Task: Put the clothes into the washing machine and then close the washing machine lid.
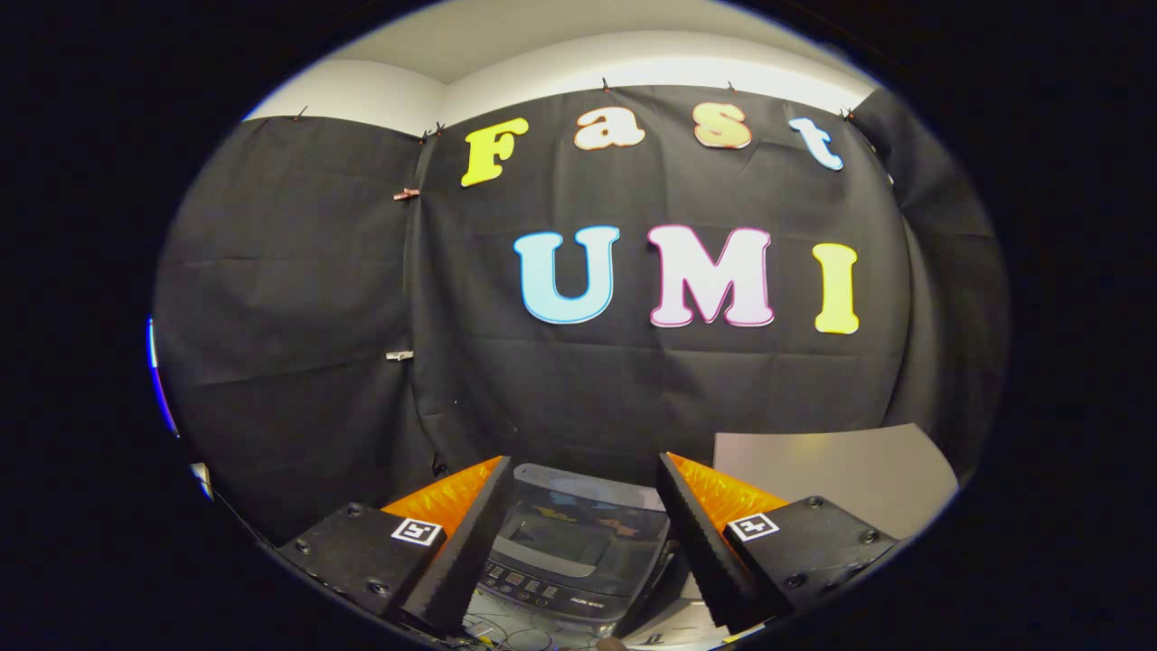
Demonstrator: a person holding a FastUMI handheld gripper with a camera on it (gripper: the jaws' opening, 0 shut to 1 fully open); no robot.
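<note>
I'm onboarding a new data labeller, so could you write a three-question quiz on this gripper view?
1. True or false: the gripper is shut on a piece of clothing.
2. What shows between the fingers? A) the washing machine B) a basket C) a sink
3. Fill in: the machine's see-through lid looks ____ (up or down).

Key
1. False: the fingers are spread apart with nothing held.
2. A: the washing machine, its control panel facing the camera.
3. Down: it seems to lie flat over the tub, though the view is partly blocked.
</note>
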